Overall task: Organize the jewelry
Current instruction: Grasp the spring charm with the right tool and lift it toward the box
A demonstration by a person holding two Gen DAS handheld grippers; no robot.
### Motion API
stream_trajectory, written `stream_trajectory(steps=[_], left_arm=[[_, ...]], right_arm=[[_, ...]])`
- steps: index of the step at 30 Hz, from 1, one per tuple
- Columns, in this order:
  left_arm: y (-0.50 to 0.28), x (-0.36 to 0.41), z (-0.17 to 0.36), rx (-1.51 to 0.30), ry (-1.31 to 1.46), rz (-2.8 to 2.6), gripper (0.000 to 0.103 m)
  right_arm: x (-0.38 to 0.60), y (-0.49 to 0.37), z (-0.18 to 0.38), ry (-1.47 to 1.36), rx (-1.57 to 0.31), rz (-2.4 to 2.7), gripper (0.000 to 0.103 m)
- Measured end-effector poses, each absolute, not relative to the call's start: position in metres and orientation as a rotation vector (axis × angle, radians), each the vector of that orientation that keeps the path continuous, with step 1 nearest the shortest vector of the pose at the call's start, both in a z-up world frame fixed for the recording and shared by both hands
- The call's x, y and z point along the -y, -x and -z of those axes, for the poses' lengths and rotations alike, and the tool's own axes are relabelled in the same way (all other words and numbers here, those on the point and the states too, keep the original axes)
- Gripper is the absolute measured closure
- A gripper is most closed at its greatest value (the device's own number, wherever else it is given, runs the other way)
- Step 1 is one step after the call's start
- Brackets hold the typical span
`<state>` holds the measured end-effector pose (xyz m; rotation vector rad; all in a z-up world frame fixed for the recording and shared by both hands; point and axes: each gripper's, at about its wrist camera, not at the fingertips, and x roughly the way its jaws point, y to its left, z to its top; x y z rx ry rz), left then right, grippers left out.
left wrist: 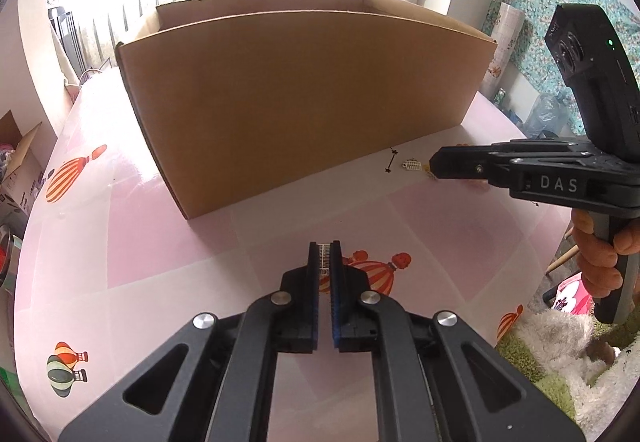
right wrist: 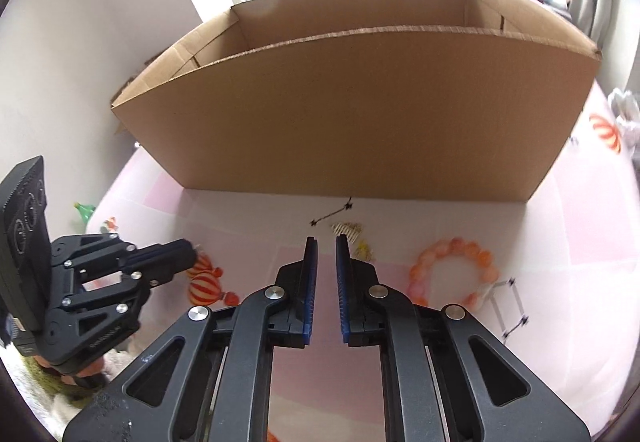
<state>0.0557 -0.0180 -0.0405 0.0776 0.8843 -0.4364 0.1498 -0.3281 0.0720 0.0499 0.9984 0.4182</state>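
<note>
Nearest the lens, the left gripper (left wrist: 325,254) has its fingers clamped on a small pale comb-like piece (left wrist: 324,251), held above the desk (left wrist: 120,242) in front of the cardboard box (left wrist: 304,94). Beside it, the right gripper (right wrist: 326,242) holds nothing; its fingers stand slightly apart over the jewelry lying at the foot of the box: a little gold comb (right wrist: 348,229), a dark chain with stars (right wrist: 334,213), an orange bead bracelet (right wrist: 454,272), and a clear-link piece (right wrist: 508,306) farther from the box. Whether anything sits inside the box I cannot tell. By the look of it, most sorting remains.
</note>
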Motion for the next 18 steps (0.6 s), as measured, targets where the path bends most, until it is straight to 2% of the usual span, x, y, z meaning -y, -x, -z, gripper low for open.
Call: stream_trajectory(steps=[3,18], left_arm=[[-0.054,0.011,0.040,-0.877,-0.059,0.428,0.099],[-0.057,0.008,0.051,-0.872,-0.041,0.442,0.099]], right_arm=[[0.321,-0.159,-0.071,0.028,-0.993,-0.401,0.088],[0.290,-0.167,-0.057,0.254,-1.025,-0.366,0.085]])
